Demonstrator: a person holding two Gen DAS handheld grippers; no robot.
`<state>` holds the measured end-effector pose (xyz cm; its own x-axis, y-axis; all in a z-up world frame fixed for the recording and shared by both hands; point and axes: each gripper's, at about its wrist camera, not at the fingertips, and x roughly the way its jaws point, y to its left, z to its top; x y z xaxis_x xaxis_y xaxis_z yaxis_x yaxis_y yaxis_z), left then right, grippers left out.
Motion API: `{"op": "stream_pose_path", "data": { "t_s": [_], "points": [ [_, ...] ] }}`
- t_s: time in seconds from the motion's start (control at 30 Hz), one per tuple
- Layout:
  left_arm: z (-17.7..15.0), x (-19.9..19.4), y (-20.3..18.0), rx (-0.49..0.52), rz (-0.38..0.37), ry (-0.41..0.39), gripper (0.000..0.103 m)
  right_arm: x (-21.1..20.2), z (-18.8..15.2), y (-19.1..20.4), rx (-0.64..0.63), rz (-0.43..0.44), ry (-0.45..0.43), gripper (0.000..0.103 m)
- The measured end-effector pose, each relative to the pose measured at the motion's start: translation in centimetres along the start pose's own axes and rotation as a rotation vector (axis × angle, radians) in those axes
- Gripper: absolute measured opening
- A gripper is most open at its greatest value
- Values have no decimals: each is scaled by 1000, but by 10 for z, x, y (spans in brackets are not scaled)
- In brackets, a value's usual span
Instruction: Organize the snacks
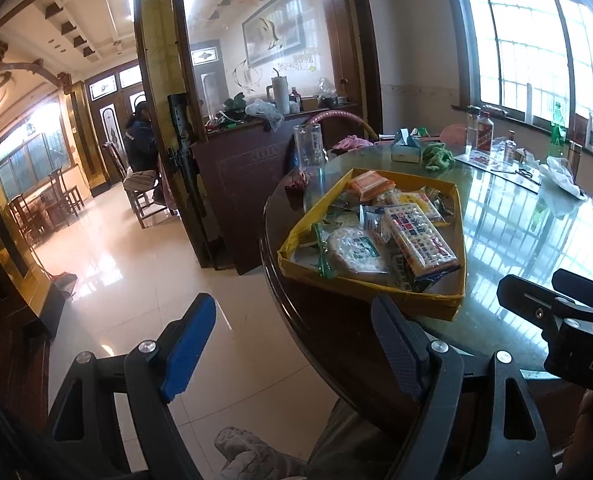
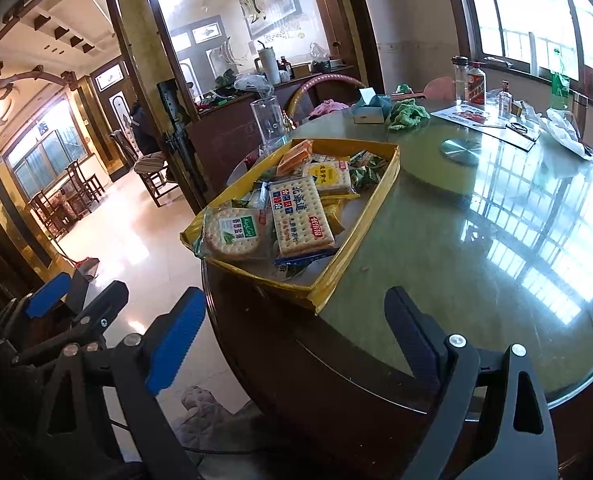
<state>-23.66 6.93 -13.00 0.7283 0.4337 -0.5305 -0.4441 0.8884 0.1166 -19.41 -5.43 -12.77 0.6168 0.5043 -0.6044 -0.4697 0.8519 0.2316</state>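
A yellow cardboard tray (image 1: 424, 304) (image 2: 360, 240) full of snack packs sits at the near left edge of a round glass-topped table (image 1: 516, 232) (image 2: 476, 248). In it lie a round cracker pack (image 1: 356, 254) (image 2: 232, 234), a long blue-and-white cracker pack (image 1: 420, 240) (image 2: 300, 216), an orange pack (image 1: 370, 184) (image 2: 294, 158) and a yellow pack (image 1: 416, 202) (image 2: 330, 176). My left gripper (image 1: 296, 344) (image 2: 78, 296) hangs open off the table's edge, left of the tray. Over the near rim my right gripper (image 2: 296, 340) (image 1: 536, 284) is open too, short of the tray. Neither holds anything.
Behind the tray stands a clear glass jug (image 1: 310, 148) (image 2: 270, 124). Farther back are a tissue box (image 1: 406, 148) (image 2: 370, 110), a green cloth (image 1: 438, 156) (image 2: 408, 114), bottles (image 1: 484, 132) (image 2: 474, 86) and a plastic bag (image 1: 560, 176). A person (image 1: 140, 140) sits on a chair across the tiled floor.
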Motion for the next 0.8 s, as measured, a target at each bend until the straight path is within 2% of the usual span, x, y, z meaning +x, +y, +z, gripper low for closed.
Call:
{"op": "stream_pose_path", "data": {
  "t_s": [0.8],
  "points": [
    [2, 9, 8, 3, 4, 16, 80, 5, -6, 6, 5, -2, 13, 91]
  ]
}}
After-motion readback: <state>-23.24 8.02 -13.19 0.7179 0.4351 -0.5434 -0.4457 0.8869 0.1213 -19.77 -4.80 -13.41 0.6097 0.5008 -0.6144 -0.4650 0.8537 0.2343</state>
